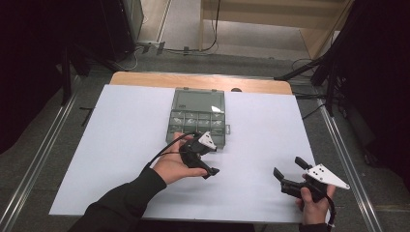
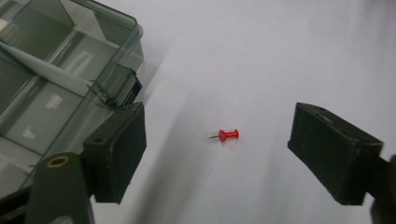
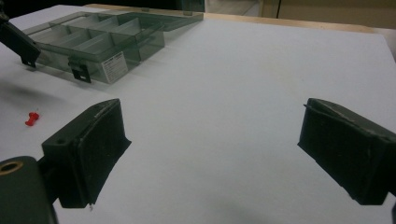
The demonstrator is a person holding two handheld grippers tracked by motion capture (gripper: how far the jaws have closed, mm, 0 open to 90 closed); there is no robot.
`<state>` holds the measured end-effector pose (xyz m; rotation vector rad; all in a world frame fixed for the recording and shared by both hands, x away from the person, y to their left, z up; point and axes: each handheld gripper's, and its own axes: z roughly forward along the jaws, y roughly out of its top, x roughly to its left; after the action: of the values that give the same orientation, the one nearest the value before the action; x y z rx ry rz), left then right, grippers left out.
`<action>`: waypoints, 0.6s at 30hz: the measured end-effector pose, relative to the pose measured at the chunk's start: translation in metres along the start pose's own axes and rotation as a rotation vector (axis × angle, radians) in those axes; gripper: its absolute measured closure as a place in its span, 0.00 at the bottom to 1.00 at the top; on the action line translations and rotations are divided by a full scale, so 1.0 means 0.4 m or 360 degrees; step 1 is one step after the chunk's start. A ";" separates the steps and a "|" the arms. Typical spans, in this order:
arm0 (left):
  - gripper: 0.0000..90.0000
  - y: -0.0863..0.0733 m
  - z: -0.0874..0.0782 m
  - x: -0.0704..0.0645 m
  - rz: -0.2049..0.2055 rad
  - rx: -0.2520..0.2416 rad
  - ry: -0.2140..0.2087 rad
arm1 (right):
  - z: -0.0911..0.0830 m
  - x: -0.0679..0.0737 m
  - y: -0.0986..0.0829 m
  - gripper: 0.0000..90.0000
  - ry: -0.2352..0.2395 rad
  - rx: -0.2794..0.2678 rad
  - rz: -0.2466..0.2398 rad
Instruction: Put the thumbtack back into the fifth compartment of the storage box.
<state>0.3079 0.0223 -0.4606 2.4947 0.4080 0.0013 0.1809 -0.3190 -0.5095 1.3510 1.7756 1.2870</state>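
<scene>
Here the left gripper (image 1: 207,153) hangs just in front of the near edge of the open compartment box (image 1: 197,120), held in the person's left hand (image 1: 174,164). In the left gripper view its jaws stand wide apart with nothing between them but the white sheet (image 2: 261,56), and a red push pin (image 2: 228,135) lies on that sheet in the gap between the two black pads, touching neither. The pin rests on its side, its thin point turned toward the box's front latch (image 2: 119,86), which sits just beside the nearer pad. The box is smoky and see-through, split into small compartments, with its lid (image 1: 199,100) folded back flat on the far side.

The right gripper (image 1: 289,172) sits well apart from the left one, near the front right part of the white sheet, gripped by the right hand (image 1: 314,205). Its jaws are also spread wide and hold nothing; the right gripper view shows bare sheet between them. In that same view the push pin (image 3: 31,118) shows small and red at the left edge, near the box (image 3: 100,44) and apart from it.

The sheet covers most of a wooden table (image 1: 145,78).
</scene>
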 end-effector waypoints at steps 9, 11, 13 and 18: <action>0.45 0.002 0.029 -0.013 0.0048 0.0040 -0.0016 | -0.001 0.000 0.000 0.08 -0.0002 0.0000 0.0003; 0.50 0.001 0.035 -0.015 0.0056 0.0046 -0.0013 | -0.001 -0.001 0.000 0.08 -0.0006 0.0000 0.0003; 0.56 0.001 0.042 -0.019 0.0074 0.0059 -0.0002 | -0.001 -0.001 0.000 0.08 -0.0006 0.0000 0.0003; 0.66 0.000 0.057 -0.027 0.0105 0.0080 0.0008 | -0.001 0.000 0.000 0.08 -0.0002 0.0000 0.0003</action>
<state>0.2997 0.0064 -0.4782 2.5570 0.3319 0.0242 0.1807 -0.3192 -0.5093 1.3537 1.7742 1.2869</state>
